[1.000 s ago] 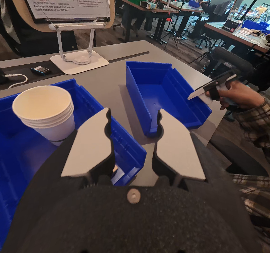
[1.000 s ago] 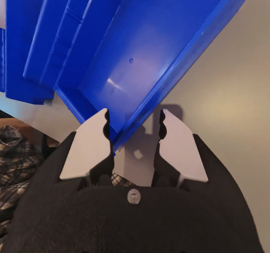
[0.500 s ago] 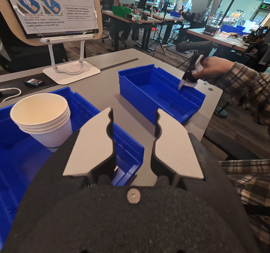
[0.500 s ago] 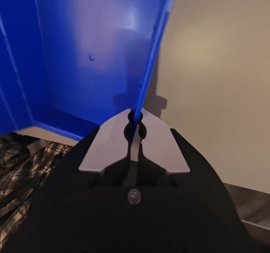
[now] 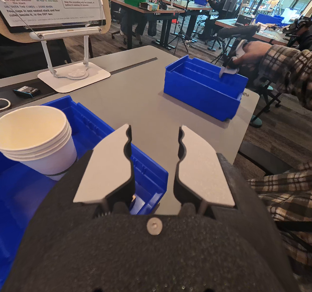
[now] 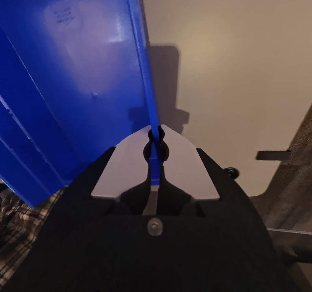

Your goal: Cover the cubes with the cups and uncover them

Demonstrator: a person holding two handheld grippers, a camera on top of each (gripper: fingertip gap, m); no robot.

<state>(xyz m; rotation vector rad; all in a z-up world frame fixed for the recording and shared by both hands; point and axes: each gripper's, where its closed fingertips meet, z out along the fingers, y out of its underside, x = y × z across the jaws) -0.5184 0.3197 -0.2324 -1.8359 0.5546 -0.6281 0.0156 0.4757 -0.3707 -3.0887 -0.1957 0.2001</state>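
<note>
A nested stack of white paper cups [image 5: 35,138] stands mouth up in the near blue bin [image 5: 94,132] at the left. My left gripper [image 5: 154,132] is open and empty, above that bin's right wall. My right gripper [image 6: 156,128] is shut on the side wall of the empty far blue bin [image 6: 76,81]. It also shows in the left wrist view [image 5: 227,68], clamped on the far rim of that bin [image 5: 202,90] near the table's right edge. No cubes show; a small tan patch behind my left fingers is too hidden to name.
A white stand with an instruction board [image 5: 70,71] stands at the back of the grey table [image 5: 135,101]. A small dark packet [image 5: 25,90] and a white cable [image 5: 5,103] lie at the back left. The table's right edge and corner [image 6: 253,194] are close to the far bin.
My right gripper came to the far bin's side wall, closed on it and has dragged the bin to the right, toward the table's edge. My left gripper stays open over the near bin.
</note>
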